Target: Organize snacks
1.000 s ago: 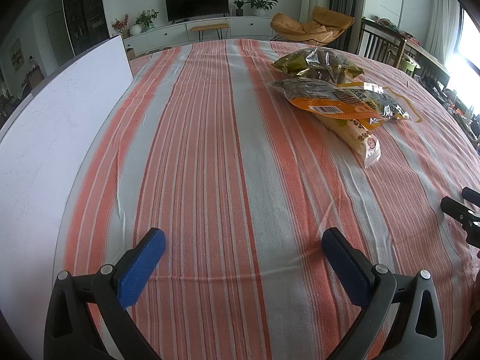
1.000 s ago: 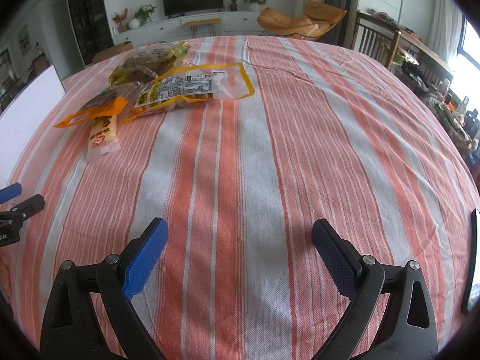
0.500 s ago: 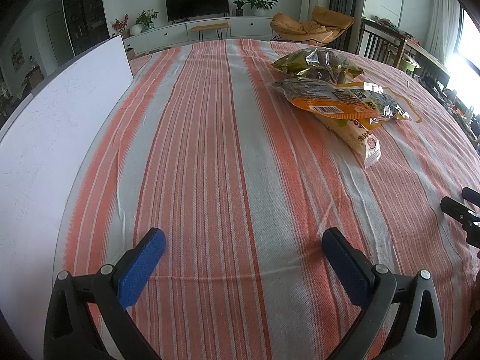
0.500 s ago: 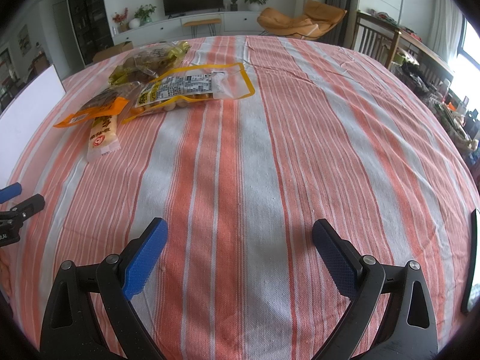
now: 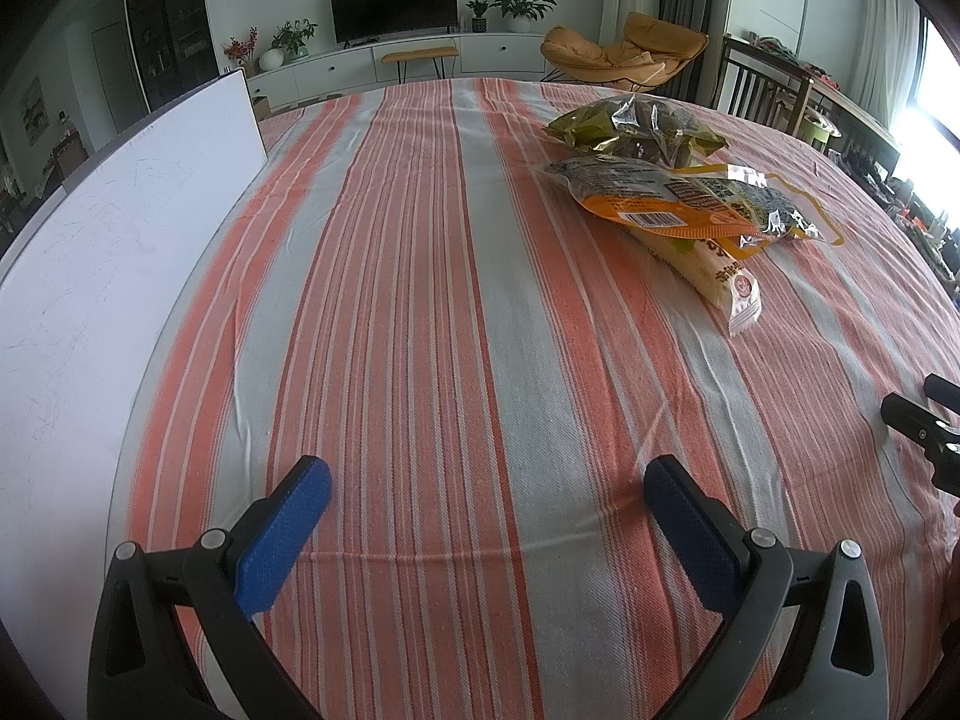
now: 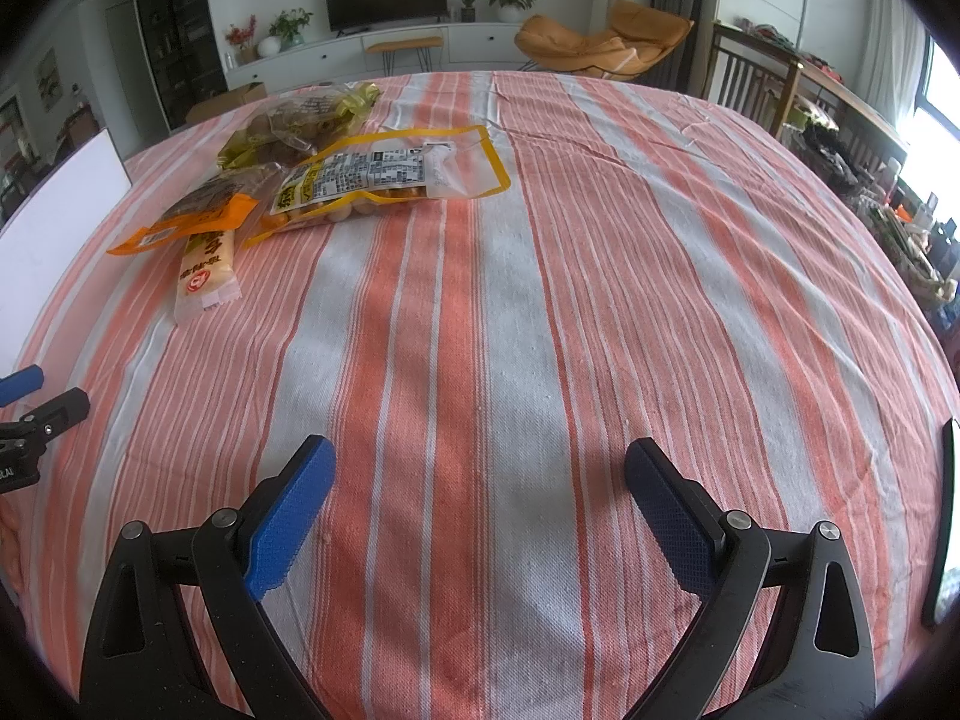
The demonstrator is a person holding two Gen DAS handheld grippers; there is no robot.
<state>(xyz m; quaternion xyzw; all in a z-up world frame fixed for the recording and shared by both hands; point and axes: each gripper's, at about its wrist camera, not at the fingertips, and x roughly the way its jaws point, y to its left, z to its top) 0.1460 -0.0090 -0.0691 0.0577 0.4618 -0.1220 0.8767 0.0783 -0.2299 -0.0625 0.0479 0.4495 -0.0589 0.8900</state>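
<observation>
Surface: a table under a striped cloth (image 5: 420, 312) of orange, white and grey bands running from near to far, lightly wrinkled.
Left gripper (image 5: 486, 483): jaws spread wide over bare cloth at the near edge, blue pads (image 5: 282, 534) facing each other, nothing between them.
Right gripper (image 6: 480, 468): likewise spread wide and holding nothing, low over the cloth; its tip also shows at the right edge of the left wrist view.
Snacks: four packets clustered on the far part of the table, between the two grippers' lines of sight and well apart from both.
Green packet (image 6: 300, 120): farthest of the group, crinkled clear film with dark round pieces inside.
Yellow-edged pouch (image 6: 390, 177): lies flat, label side up, just near of the green packet, pale round pieces visible at its near edge.
Orange packet (image 5: 654, 198): lies overlapping the yellow-edged pouch and the top of the pale stick.
Pale stick packet (image 5: 714, 273): long, white with a red round mark, its near end pointing toward the grippers.
White board (image 5: 108, 276): stands along the table's left side.
Room, far: a wall-mounted television (image 5: 393, 3) above a long white cabinet (image 5: 408, 63) with potted plants, and an orange lounge chair (image 5: 624, 54) to the right.
Room, right: dark wooden chairs (image 6: 756, 87) and a bright window.
</observation>
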